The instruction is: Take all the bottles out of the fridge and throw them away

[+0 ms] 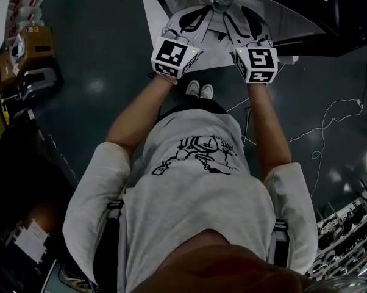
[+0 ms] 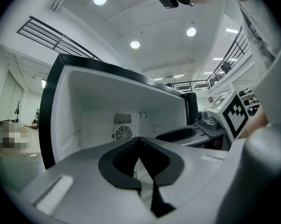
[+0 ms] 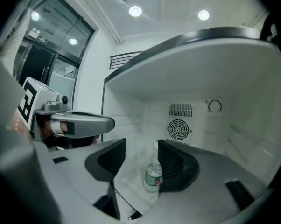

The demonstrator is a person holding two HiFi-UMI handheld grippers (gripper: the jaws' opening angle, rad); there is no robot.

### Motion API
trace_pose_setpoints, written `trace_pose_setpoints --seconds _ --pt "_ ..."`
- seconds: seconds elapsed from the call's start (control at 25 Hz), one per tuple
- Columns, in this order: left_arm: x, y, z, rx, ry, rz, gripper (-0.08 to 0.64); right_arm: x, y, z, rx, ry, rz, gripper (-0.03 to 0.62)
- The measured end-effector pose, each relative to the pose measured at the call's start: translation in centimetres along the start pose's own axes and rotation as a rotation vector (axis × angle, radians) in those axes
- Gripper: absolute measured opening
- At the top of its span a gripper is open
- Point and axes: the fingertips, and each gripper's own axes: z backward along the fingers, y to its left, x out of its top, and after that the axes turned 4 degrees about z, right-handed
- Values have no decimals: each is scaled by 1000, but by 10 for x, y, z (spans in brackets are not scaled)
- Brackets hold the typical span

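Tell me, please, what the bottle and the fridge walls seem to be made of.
The bottle looks like clear plastic: see-through, with a green label. The fridge walls look like smooth white moulded plastic, ribbed at the sides, though painted metal is possible.

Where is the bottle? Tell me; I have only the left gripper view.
Observer: The bottle stands upright on the floor of the fridge, between the right gripper's jaws.
Operator: Say whether it is gripped.
Observer: No. The jaws stand apart, and a gap shows on the bottle's left.
Operator: Describe it.
Observer: Clear plastic, with a green label.
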Motion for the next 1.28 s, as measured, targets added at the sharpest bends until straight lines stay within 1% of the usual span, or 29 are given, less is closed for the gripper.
trace_pose_setpoints --seconds 0.16,0.44,1.04,1.28 --pt "-11 10 -10 -3 5 12 9 -9 -7 -16 -8 6 -2 206" --pt "-26 20 -27 1 6 2 9 -26 -17 -43 12 23 -10 236" --pt "-66 51 -53 27 47 26 9 -63 -33 -92 7 55 -46 268" --pt "-76 56 -60 16 64 26 9 -74 -36 -110 2 53 -45 275"
